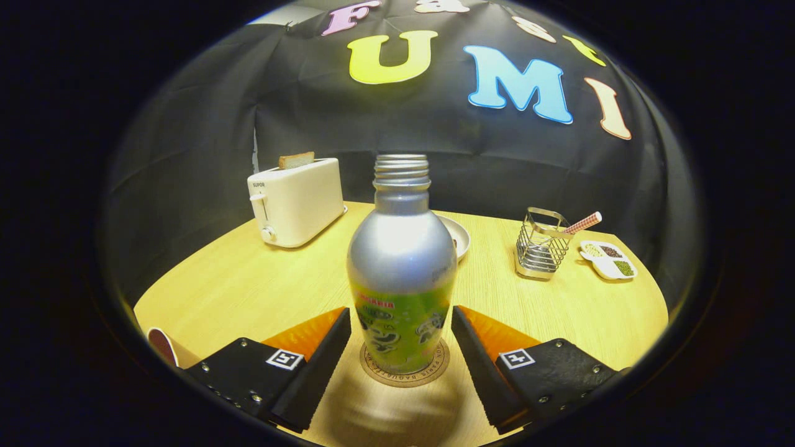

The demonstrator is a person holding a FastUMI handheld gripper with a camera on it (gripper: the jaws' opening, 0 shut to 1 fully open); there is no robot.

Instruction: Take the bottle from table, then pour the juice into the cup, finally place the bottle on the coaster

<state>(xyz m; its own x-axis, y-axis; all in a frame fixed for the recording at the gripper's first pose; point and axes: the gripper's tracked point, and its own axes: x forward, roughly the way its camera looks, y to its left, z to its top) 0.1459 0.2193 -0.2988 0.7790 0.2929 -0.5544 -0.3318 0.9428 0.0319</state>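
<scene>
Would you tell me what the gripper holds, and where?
Nothing: the gripper is open, fingers apart beside the silver, green-labelled metal bottle on the round cork coaster.

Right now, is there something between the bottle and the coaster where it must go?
Nothing visible. The bottle stands upright on the coaster already. The gripper is open, with one finger on each side of the bottle and a small gap to each, so neither finger presses on it.

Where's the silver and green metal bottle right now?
In the gripper view, the silver and green metal bottle stands upright on the round cork coaster, between the open tool fingers, apart from both.
</scene>
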